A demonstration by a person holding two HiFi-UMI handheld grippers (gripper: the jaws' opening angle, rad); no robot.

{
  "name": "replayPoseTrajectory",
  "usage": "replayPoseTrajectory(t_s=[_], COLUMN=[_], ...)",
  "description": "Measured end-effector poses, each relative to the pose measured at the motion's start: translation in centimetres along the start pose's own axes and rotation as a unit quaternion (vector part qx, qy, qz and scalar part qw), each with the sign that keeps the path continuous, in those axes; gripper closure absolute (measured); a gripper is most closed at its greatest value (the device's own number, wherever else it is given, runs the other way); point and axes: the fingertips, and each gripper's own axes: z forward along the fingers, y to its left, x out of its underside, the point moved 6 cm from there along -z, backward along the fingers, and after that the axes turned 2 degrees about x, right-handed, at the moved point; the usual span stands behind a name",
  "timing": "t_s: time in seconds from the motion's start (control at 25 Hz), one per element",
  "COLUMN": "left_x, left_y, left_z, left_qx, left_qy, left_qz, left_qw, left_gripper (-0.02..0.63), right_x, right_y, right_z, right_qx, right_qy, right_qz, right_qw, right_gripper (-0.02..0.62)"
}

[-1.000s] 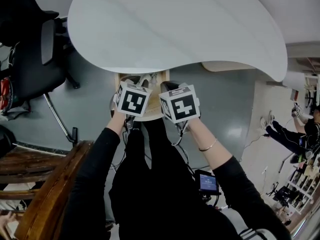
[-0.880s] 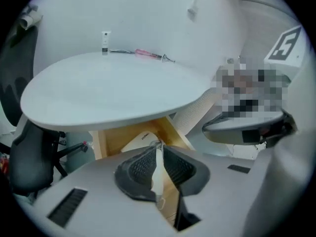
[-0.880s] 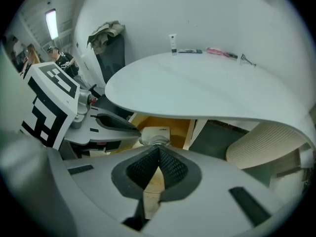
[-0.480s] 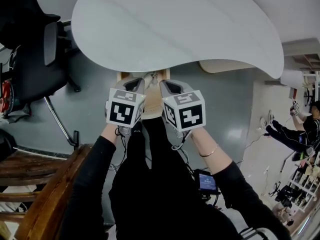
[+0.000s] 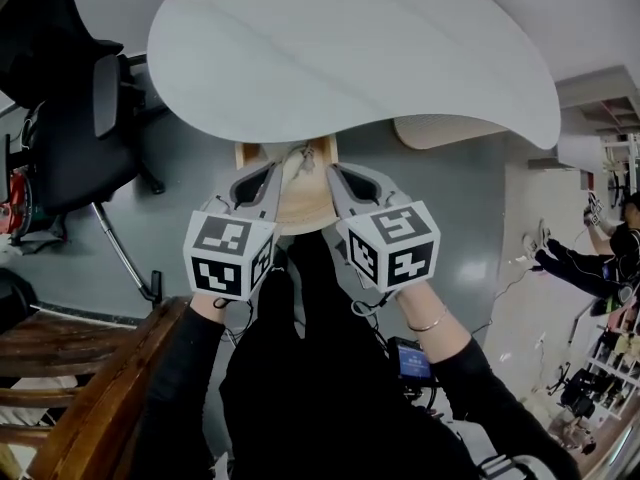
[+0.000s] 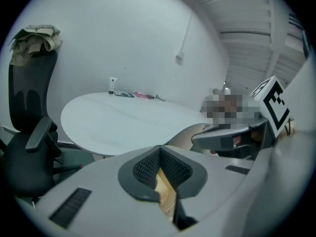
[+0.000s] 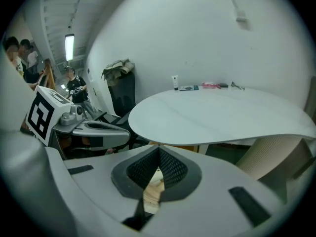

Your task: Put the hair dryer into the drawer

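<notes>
left gripper (image 6: 159, 151): your jaws are closed tip to tip, with nothing between the pads; it hangs just off the table's (image 5: 350, 48) near rim.
right gripper (image 7: 158, 153): pads together too, holding nothing, beside the left one before the table.
drawer (image 5: 300, 208): open, wooden, sticking out from under the table's rim, below and between your 2 grippers.
hair dryer (image 5: 303, 154): likely the small pale shape at the drawer's far end, right under the table's rim; too small to be sure.

The white table (image 5: 350, 58) overhangs the drawer (image 5: 300, 203) (chair (image 5: 70, 138) crowds left).
</notes>
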Motion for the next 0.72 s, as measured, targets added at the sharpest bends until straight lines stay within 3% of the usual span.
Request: replayPoseTrajectory(t_s=[0.72], left_x=[-2.4], left_y=[-2.3], left_z=[-8.1], left_qx=[0.007], left_qy=[-0.074], left_qz=[0.001], left_qw=[0.9972], left_gripper=[0.597], right_x=[-1.2], right_y=[2.1], right_z=[-7.5], right_qx=[-0.011], right_qy=[-0.091], right_qz=[-0.009], right_qw=[0.996], right_gripper=[0.594])
